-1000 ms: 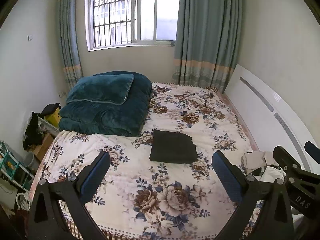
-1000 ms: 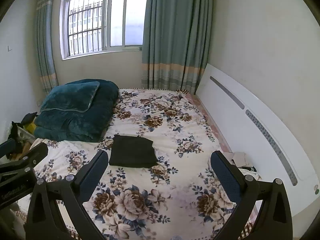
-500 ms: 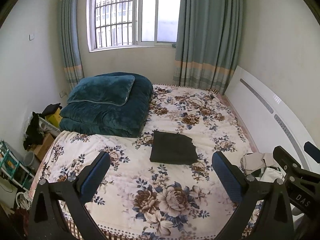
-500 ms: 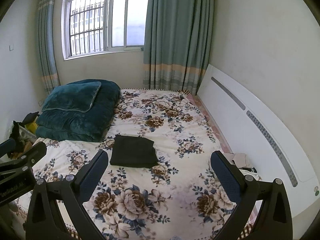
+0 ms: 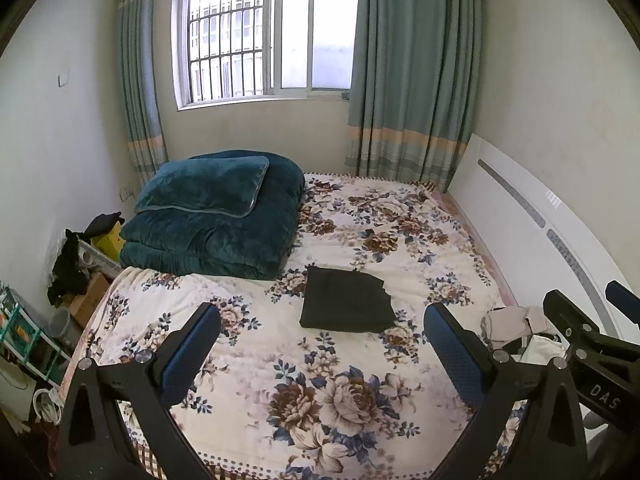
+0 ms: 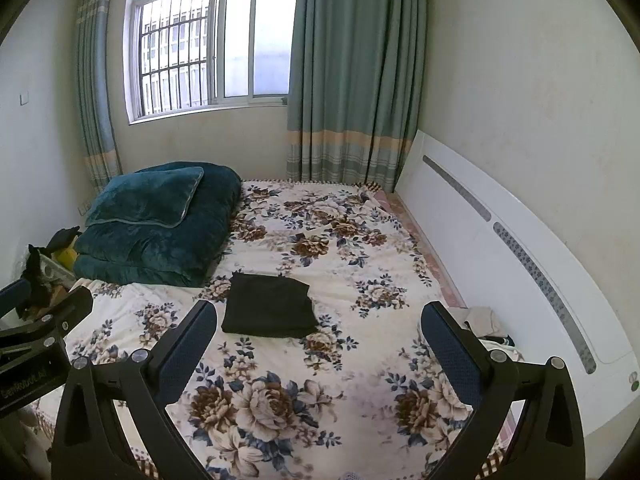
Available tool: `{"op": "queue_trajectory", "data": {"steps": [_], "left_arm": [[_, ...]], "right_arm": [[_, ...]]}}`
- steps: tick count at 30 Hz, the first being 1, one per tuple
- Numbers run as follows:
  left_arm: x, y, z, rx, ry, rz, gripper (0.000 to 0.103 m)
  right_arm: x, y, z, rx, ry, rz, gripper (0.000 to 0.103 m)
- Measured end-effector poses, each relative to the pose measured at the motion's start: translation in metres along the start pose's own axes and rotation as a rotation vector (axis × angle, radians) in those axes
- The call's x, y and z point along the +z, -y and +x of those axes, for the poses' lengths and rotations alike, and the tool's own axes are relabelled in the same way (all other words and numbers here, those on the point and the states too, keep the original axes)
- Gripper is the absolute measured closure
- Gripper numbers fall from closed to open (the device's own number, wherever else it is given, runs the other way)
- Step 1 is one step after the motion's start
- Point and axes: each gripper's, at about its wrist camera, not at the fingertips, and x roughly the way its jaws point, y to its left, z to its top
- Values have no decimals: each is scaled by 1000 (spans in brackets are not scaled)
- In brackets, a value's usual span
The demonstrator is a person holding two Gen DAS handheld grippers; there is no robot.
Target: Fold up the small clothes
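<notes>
A dark folded garment [image 5: 346, 300] [image 6: 270, 306] lies flat in the middle of the floral bedspread [image 5: 320, 392] [image 6: 352, 360]. A loose heap of pale clothes [image 5: 516, 326] [image 6: 486, 320] sits at the bed's right side by the white headboard [image 5: 532, 236] [image 6: 500, 248]. My left gripper [image 5: 322, 338] is open and empty, held above the bed's near edge, well short of the garment. My right gripper [image 6: 320, 336] is likewise open and empty. In the left wrist view the right gripper [image 5: 592, 340] shows at the right edge.
A folded teal quilt with a pillow [image 5: 212, 216] [image 6: 156, 224] fills the bed's far left corner. Boxes, dark clothes and a shelf [image 5: 80, 272] crowd the floor on the left. A barred window [image 5: 264, 32] and curtains [image 5: 412, 72] stand behind the bed.
Both views have tilted slightly upward, so the bed sits a little lower in frame. The garment and heap have not moved; both grippers stay open.
</notes>
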Motion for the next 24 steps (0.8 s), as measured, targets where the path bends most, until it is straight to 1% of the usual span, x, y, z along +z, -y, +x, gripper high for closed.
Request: {"op": "queue_trajectory", "data": {"steps": [3,24], "left_arm": [[5,0,-2,-1,3,3,0],[6,2,-3,6,10,2,0]], "right_arm": [[0,0,0,0,1,2,0],[4,-4,-4,3,5,7,0]]}}
